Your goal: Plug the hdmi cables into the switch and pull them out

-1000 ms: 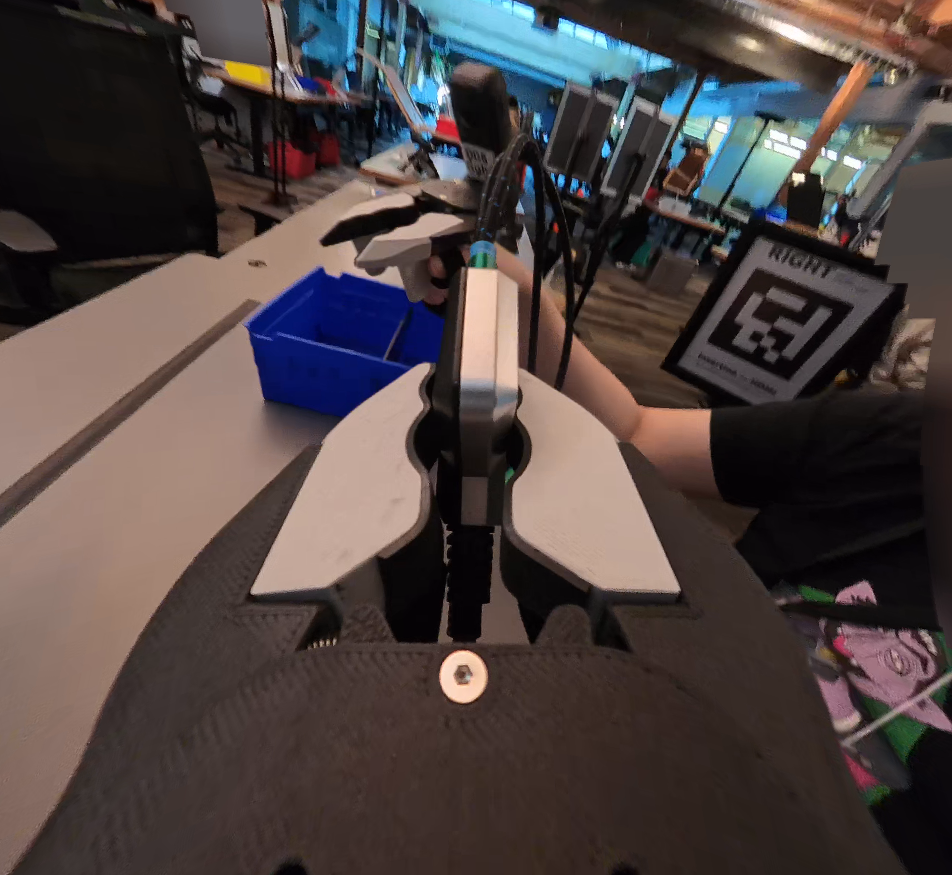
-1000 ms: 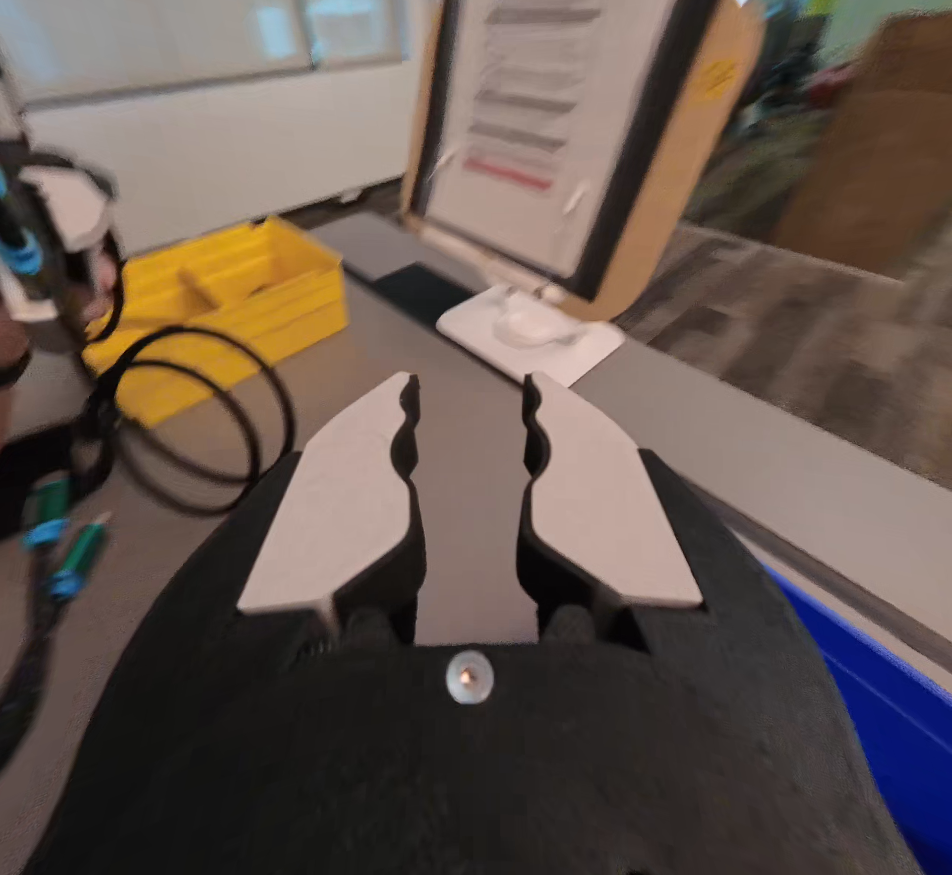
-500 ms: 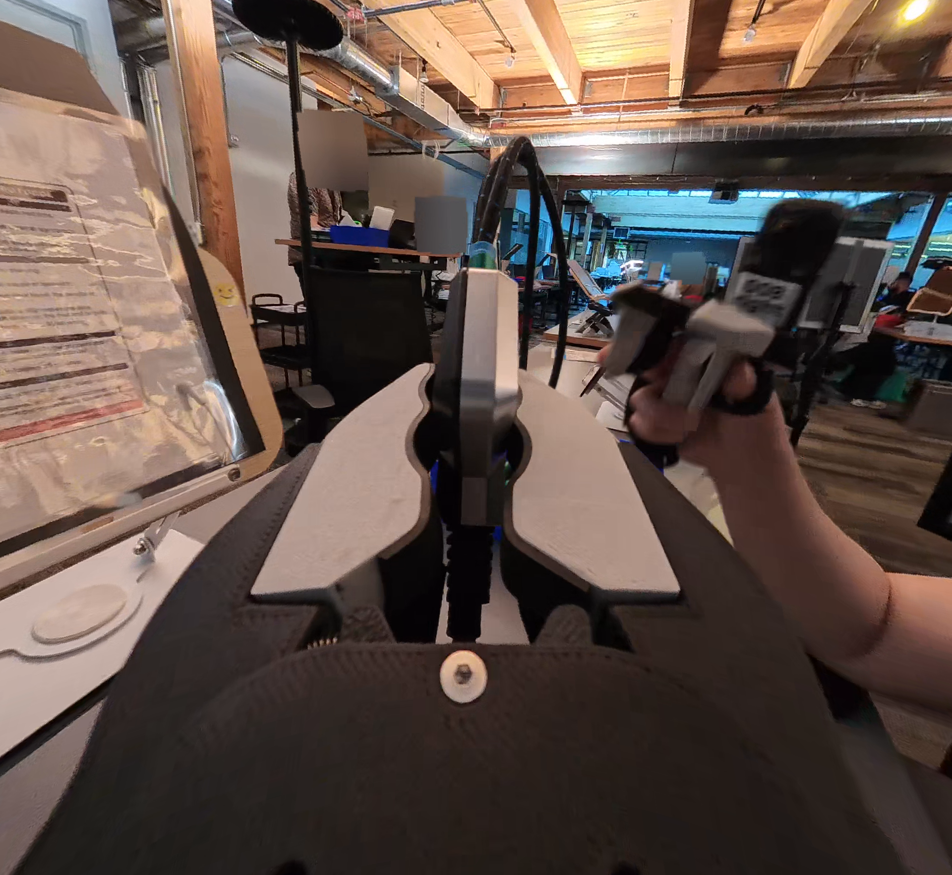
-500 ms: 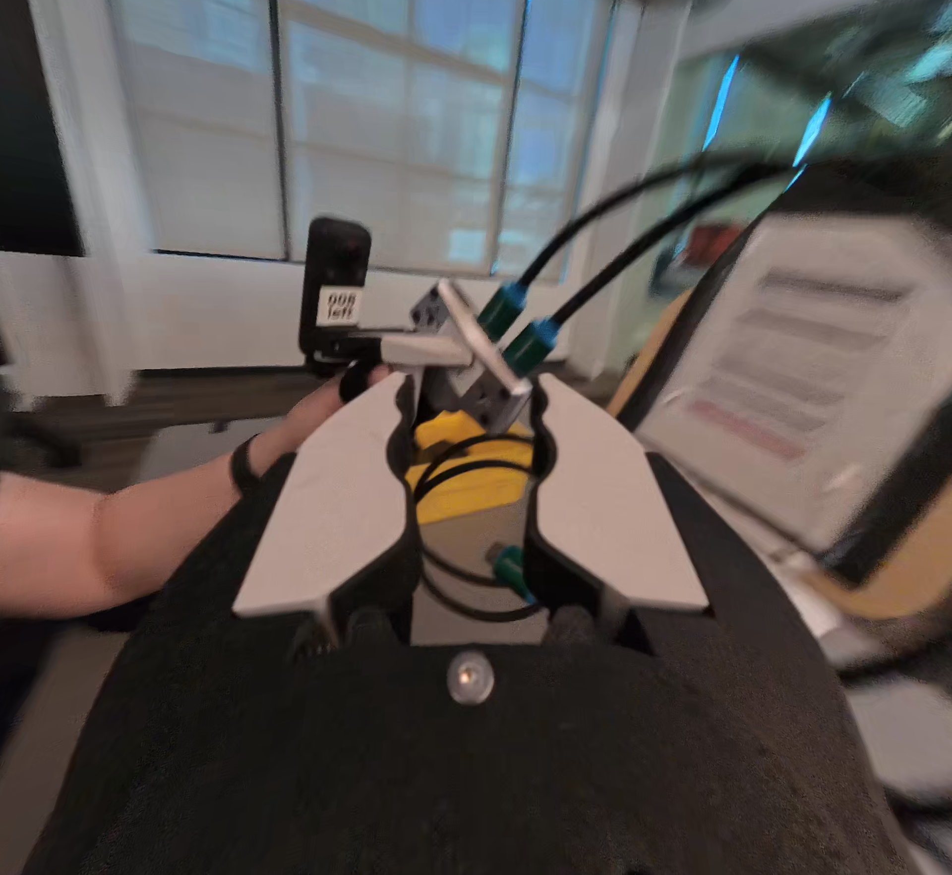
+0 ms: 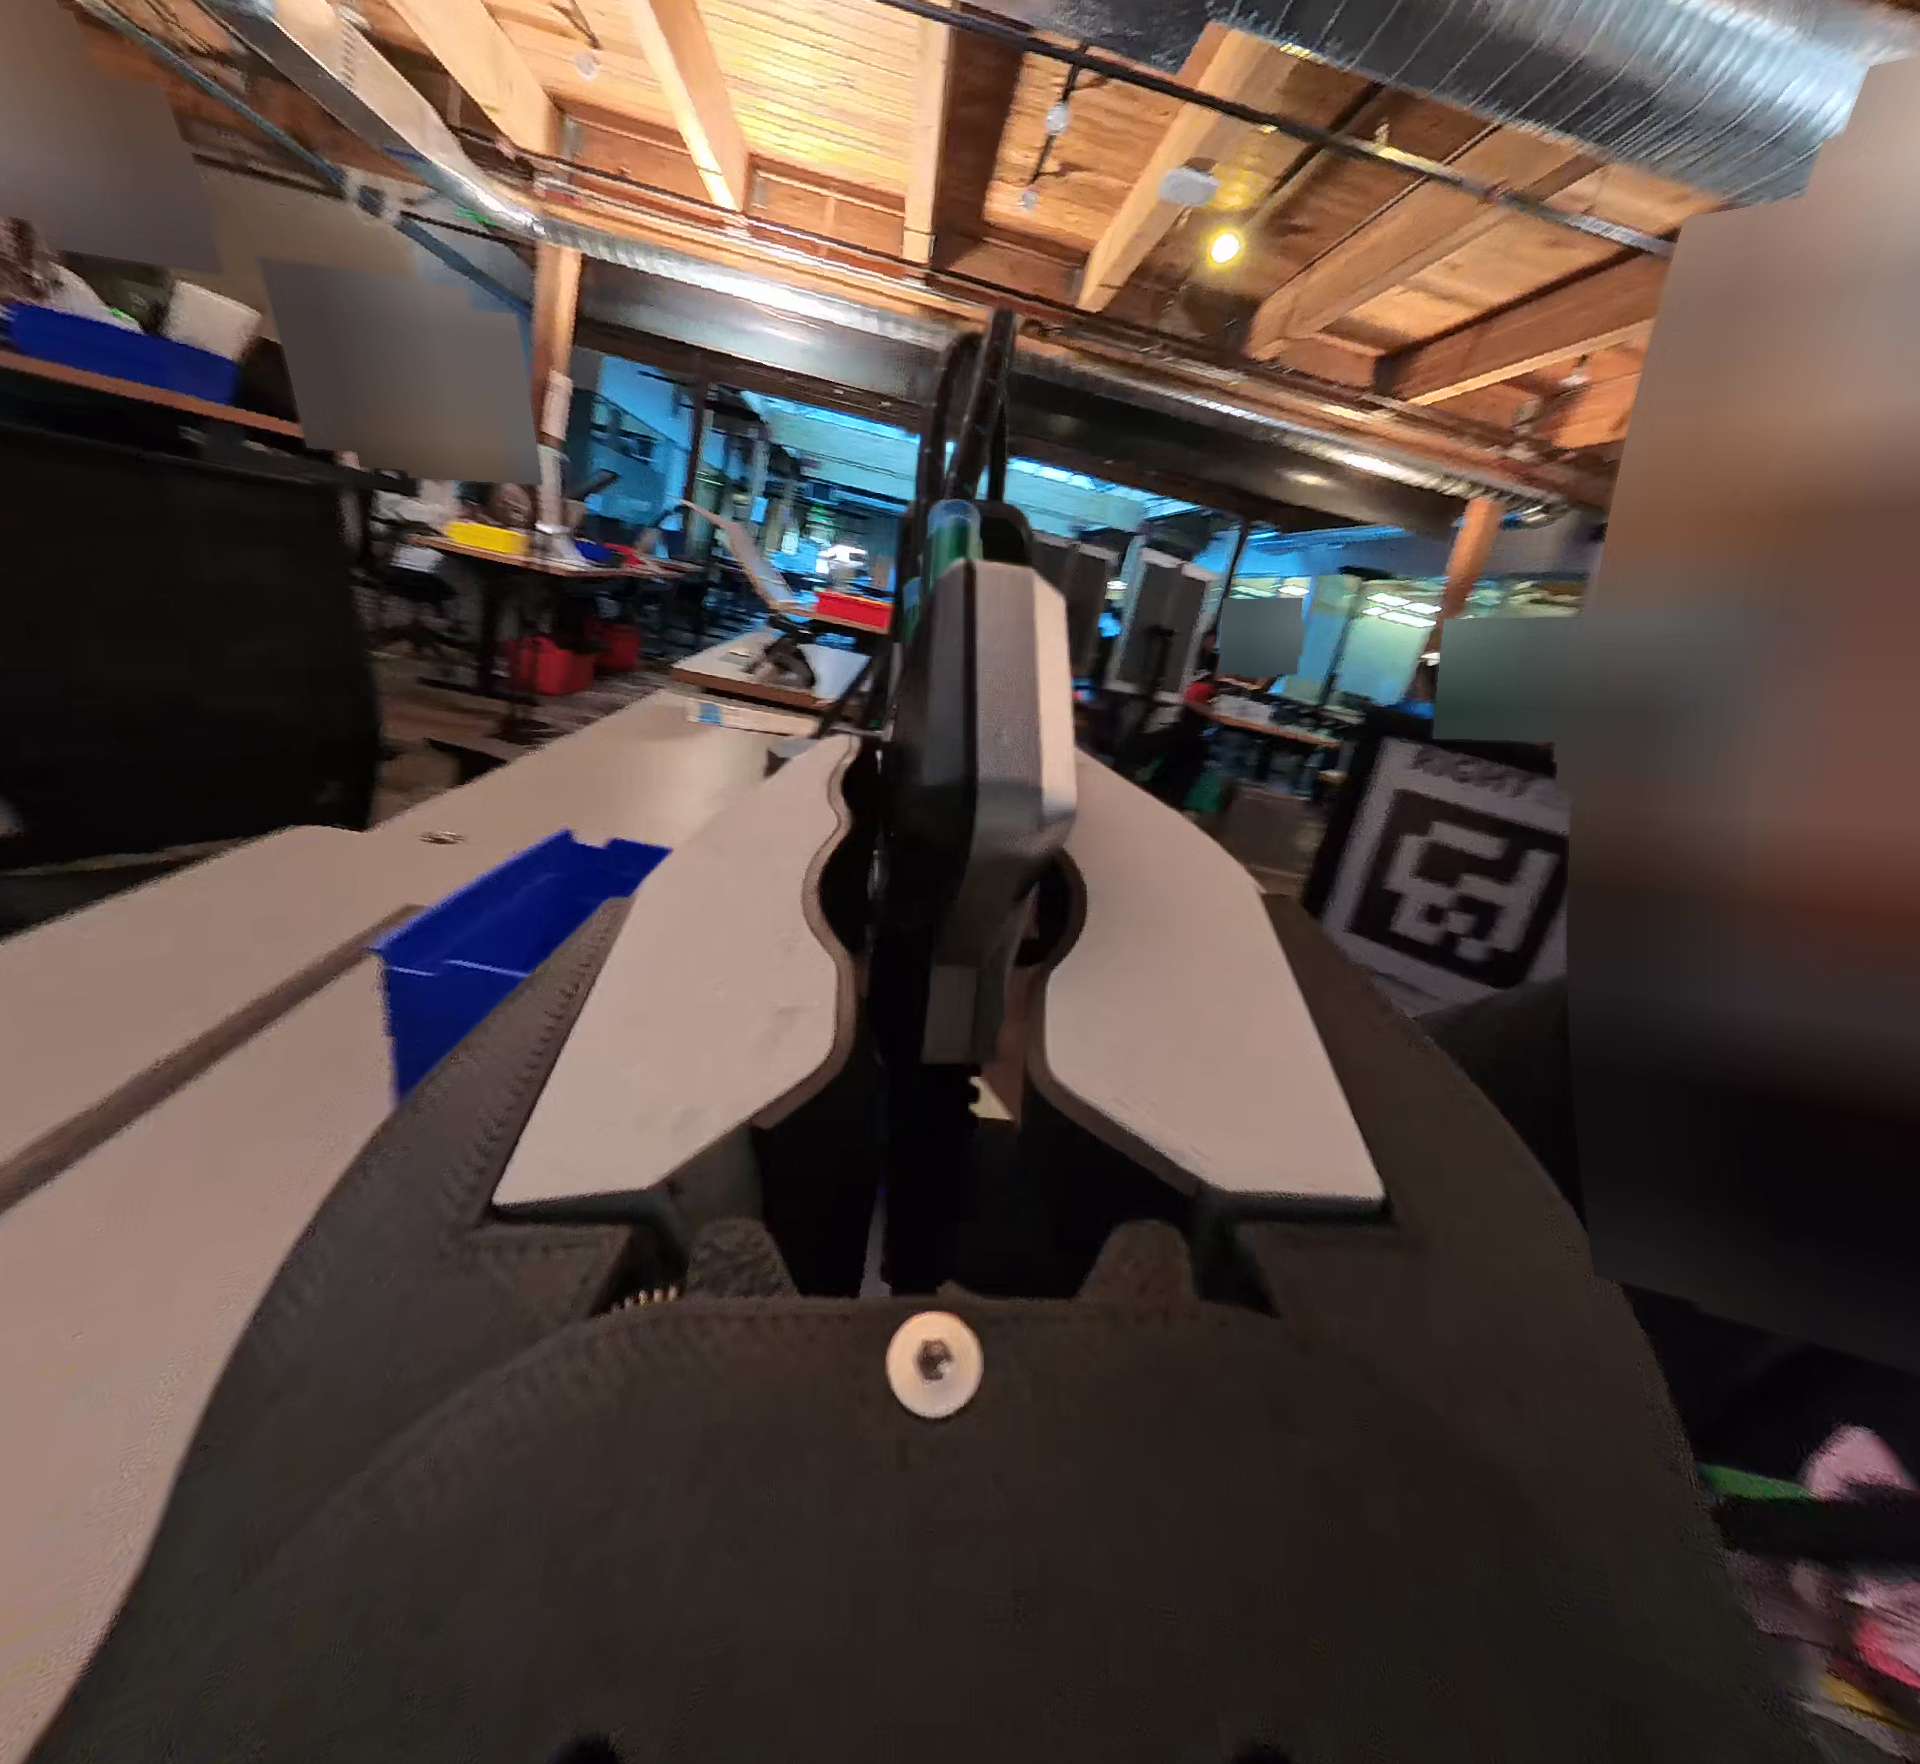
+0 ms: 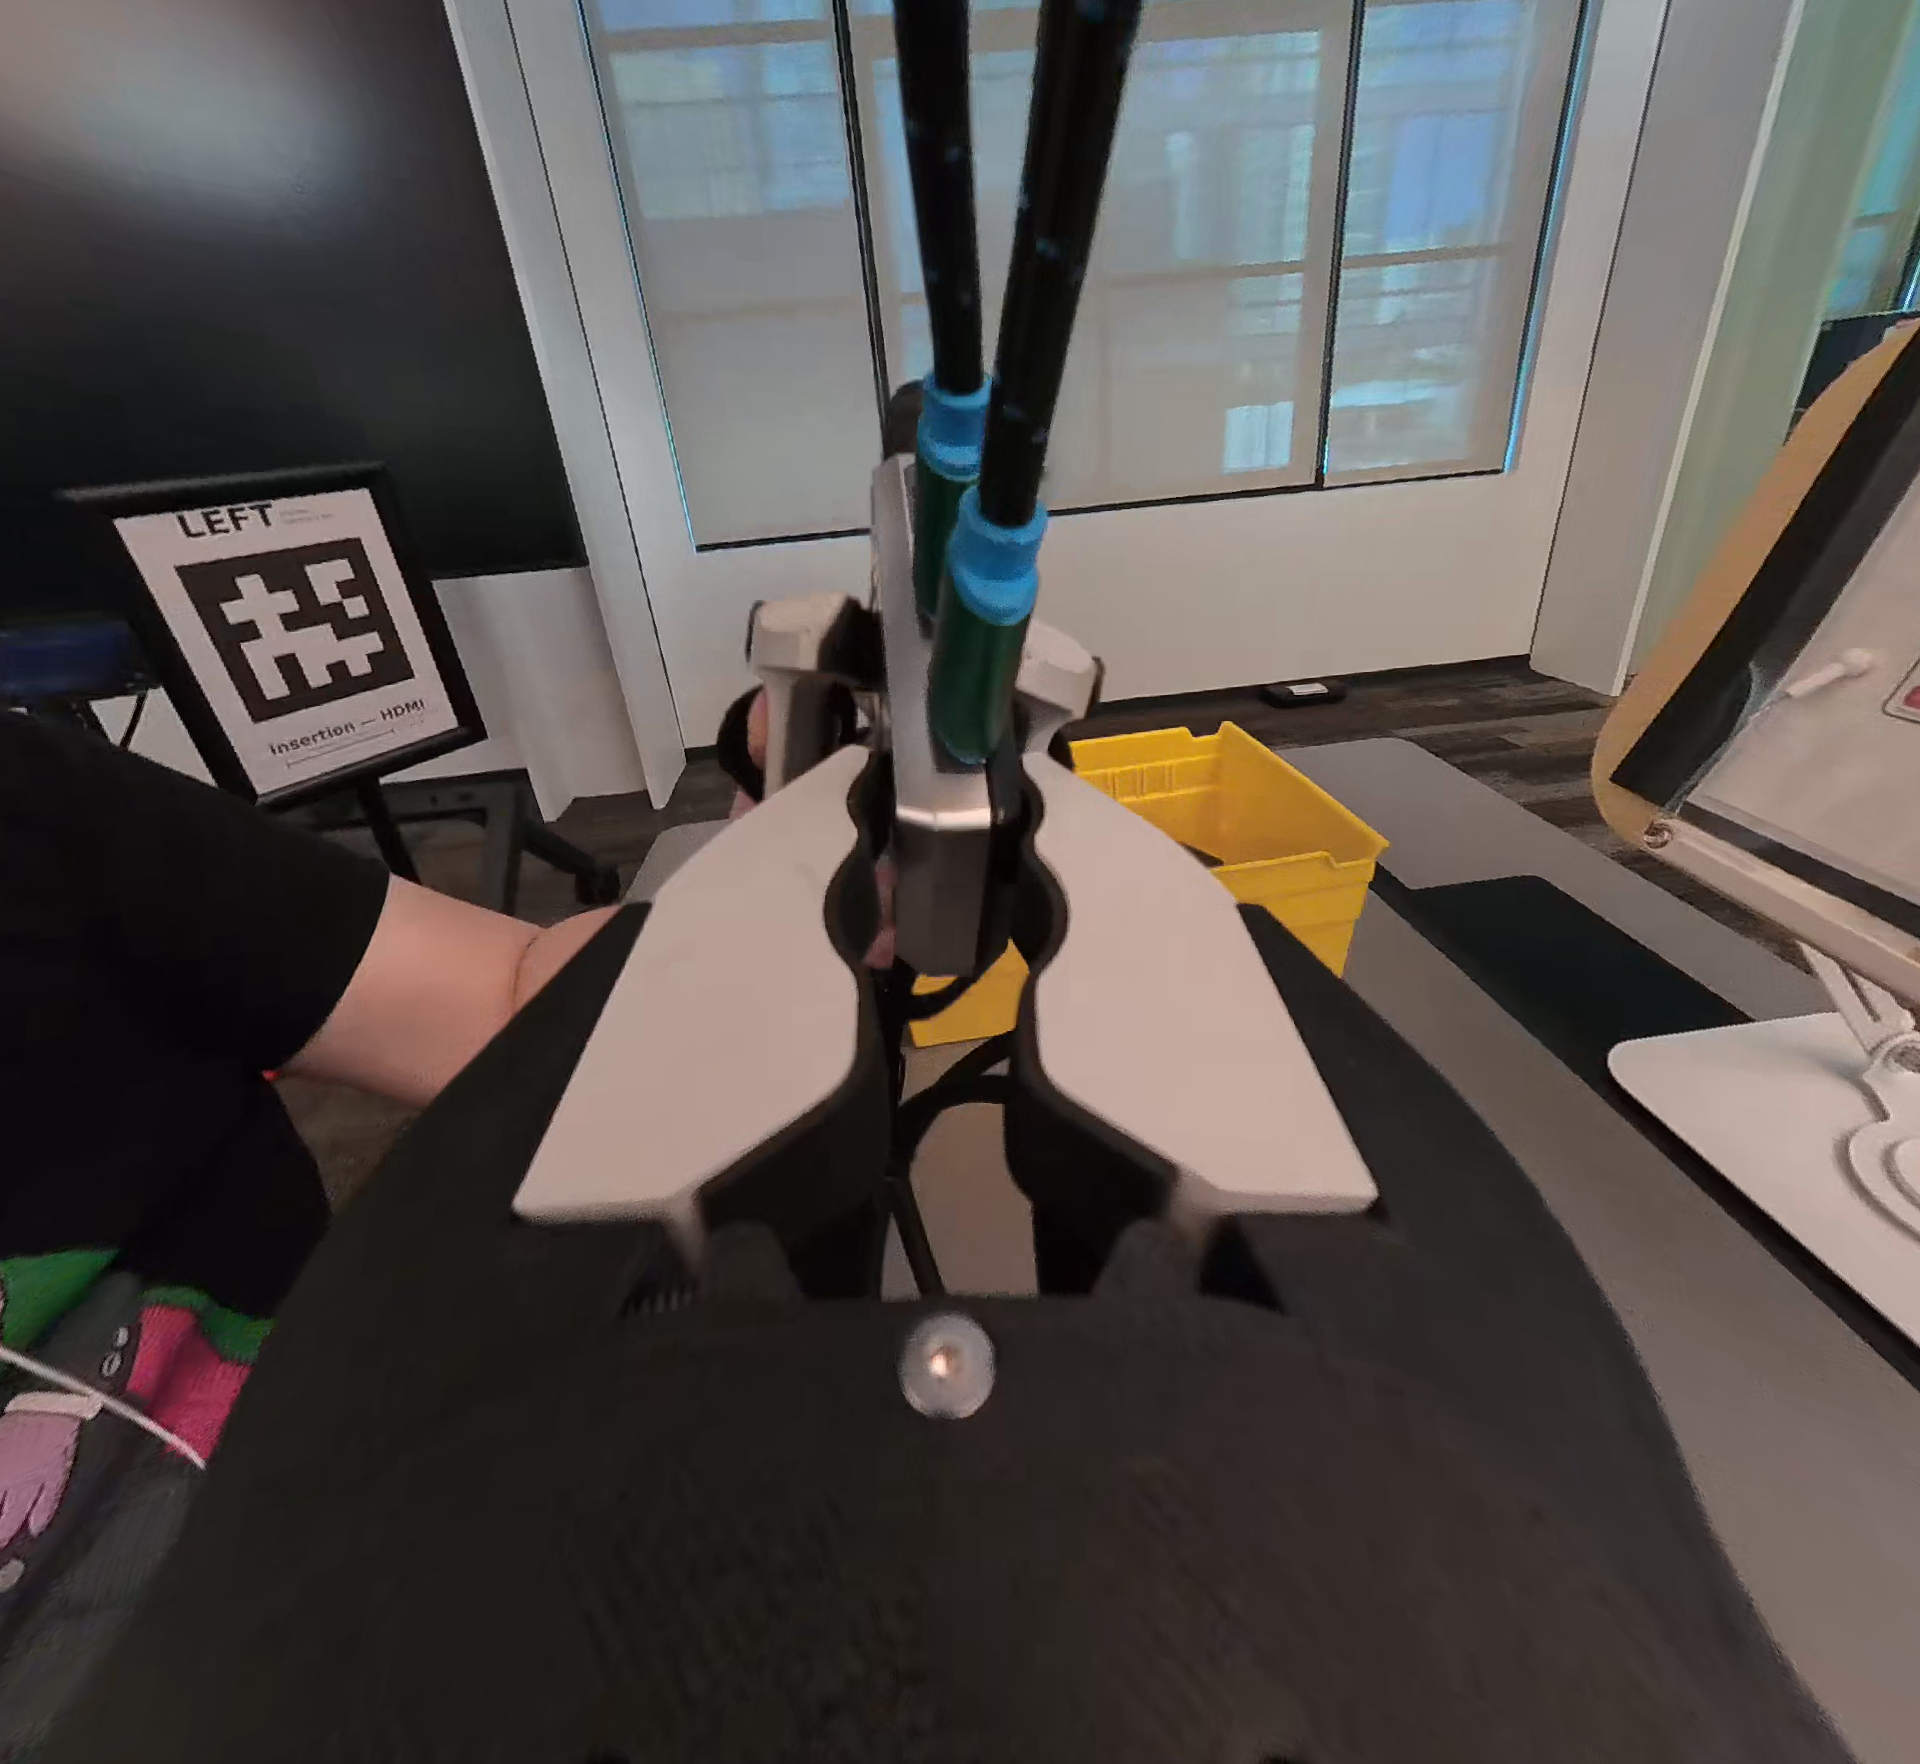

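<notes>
The grey and black HDMI switch (image 5: 1003, 758) stands tilted between the fingers of my left gripper (image 5: 961, 779). Those fingers stand apart from its sides, so the left gripper is open. My right gripper (image 6: 945, 831) is shut on the near end of the switch (image 6: 930, 841). Two black HDMI cables with green, blue-collared plugs (image 6: 977, 665) sit in the switch and run upward. In the right wrist view the left gripper's fingers (image 6: 790, 665) show beyond, either side of the switch. A green plug (image 5: 951, 540) shows above the switch in the left wrist view.
A yellow bin (image 6: 1257, 821) stands on the grey table (image 6: 1507, 987) behind the switch, and a blue bin (image 5: 488, 925) lies to the left. A document stand with a white base (image 6: 1766, 1122) is at the right. Marker signs (image 6: 301, 634) stand at the table's sides. A person's arm (image 6: 416, 966) is at the left.
My right gripper swung round to the switch and shut on its near end. My left gripper's fingers spread a little and the switch now sits tilted between them.
</notes>
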Demonstrator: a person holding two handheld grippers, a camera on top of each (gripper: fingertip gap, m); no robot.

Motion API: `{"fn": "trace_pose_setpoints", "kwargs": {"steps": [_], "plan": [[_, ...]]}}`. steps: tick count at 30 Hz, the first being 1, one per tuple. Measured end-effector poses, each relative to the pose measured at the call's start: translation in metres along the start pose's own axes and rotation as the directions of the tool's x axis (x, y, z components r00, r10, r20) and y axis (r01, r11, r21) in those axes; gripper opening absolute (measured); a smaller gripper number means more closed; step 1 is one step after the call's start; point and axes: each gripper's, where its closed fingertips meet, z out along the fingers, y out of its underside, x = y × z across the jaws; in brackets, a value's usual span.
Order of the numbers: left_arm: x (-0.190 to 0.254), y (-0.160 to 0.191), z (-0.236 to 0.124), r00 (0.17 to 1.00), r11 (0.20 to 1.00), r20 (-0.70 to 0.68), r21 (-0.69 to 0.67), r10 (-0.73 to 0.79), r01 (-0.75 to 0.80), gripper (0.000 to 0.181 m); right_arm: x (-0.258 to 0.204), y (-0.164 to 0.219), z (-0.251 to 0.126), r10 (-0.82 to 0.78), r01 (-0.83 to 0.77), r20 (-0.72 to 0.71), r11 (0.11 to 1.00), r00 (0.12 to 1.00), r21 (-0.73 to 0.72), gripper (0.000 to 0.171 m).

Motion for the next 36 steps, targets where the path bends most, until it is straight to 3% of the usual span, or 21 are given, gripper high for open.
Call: {"fn": "trace_pose_setpoints", "kwargs": {"steps": [3,7,14,17,20,23,28,32,34,36], "plan": [[-0.001,-0.019,-0.013,0.998,0.996,-0.034,0.067,-0.051,0.053,0.033,0.009,0.0,-0.007,-0.013,0.012,-0.035,1.0,0.999,-0.015,0.02],[-0.012,-0.054,-0.047,0.994,0.987,0.106,0.15,0.041,-0.057,0.036,0.023,-0.016,-0.026,-0.032,0.034,-0.11,0.999,0.993,0.017,0.021],[0.006,-0.088,-0.075,0.985,0.974,0.131,0.181,0.114,-0.137,0.03,0.035,-0.098,-0.094,-0.146,0.183,-0.321,0.979,0.936,0.088,0.021],[0.012,-0.09,-0.075,0.985,0.973,0.116,0.18,0.127,-0.147,0.028,0.057,-0.138,-0.134,-0.283,0.299,-0.401,0.954,0.871,-0.023,0.021],[0.017,-0.089,-0.073,0.986,0.976,0.102,0.162,0.132,-0.148,0.027,0.09,-0.141,-0.176,-0.373,0.299,-0.438,0.926,0.818,-0.231,0.021],[0.022,-0.09,-0.071,0.987,0.975,0.084,0.166,0.138,-0.15,0.026,0.13,-0.109,-0.22,-0.355,0.17,-0.499,0.91,0.791,-0.378,0.022],[0.024,-0.084,-0.065,0.988,0.98,0.062,0.131,0.14,-0.147,0.026,0.17,-0.022,-0.275,-0.288,-0.053,-0.595,0.871,0.75,-0.489,0.022],[0.023,-0.081,-0.061,0.99,0.983,0.049,0.125,0.13,-0.135,0.025,0.184,0.044,-0.292,-0.098,-0.265,-0.631,0.85,0.77,-0.455,0.022],[0.022,-0.076,-0.058,0.991,0.985,0.044,0.11,0.126,-0.13,0.025,0.187,0.078,-0.296,0.051,-0.42,-0.643,0.796,0.764,-0.436,0.024],[0.022,-0.073,-0.054,0.992,0.988,0.038,0.095,0.121,-0.124,0.025,0.2,0.096,-0.302,0.178,-0.531,-0.685,0.774,0.706,-0.346,0.025]]}}
